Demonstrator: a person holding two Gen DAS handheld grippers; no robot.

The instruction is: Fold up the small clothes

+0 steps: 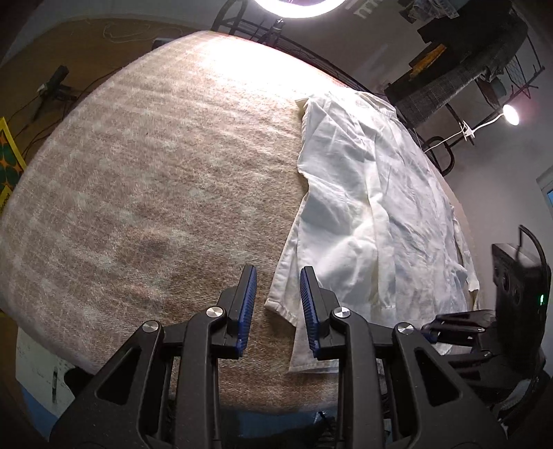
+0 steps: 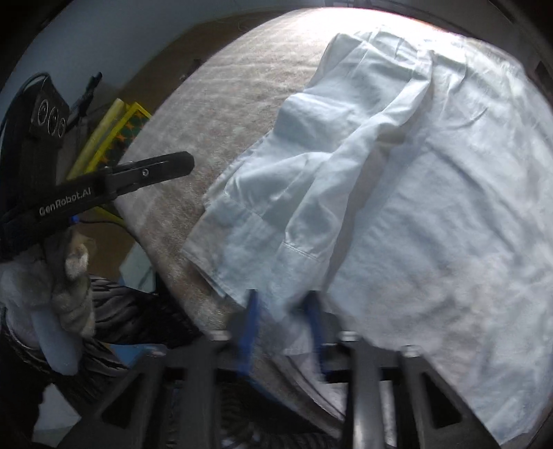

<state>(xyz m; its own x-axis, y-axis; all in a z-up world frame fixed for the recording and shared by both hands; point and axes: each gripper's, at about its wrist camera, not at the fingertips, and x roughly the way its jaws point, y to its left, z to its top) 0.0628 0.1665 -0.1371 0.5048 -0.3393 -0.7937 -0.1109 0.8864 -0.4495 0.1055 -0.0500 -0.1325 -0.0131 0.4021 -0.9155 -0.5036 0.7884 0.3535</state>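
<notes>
A white shirt point(image 1: 373, 207) lies spread on the right side of a brownish blanket-covered table point(image 1: 155, 165). One sleeve point(image 2: 311, 179) is folded across the shirt's body point(image 2: 449, 207). My left gripper point(image 1: 278, 269) hovers over the sleeve cuff point(image 1: 281, 305). Its blue pads stand apart, bare blanket shows between them, and nothing is gripped. My right gripper point(image 2: 283, 311) is blurred at the shirt's near hem. A fold of cloth lies between its blue pads, with a gap still showing beside the left pad. A gloved hand point(image 2: 69, 297) holds the left gripper, whose black fingers point(image 2: 155, 171) show at the left.
A ring light point(image 1: 299, 7) glares above the table's far edge. A wire rack point(image 1: 449, 79) with dark items and a clip lamp point(image 1: 511, 114) stand behind the shirt. A yellow patterned mat point(image 2: 121, 138) leans by the table's left side. The table's near edge runs just under both grippers.
</notes>
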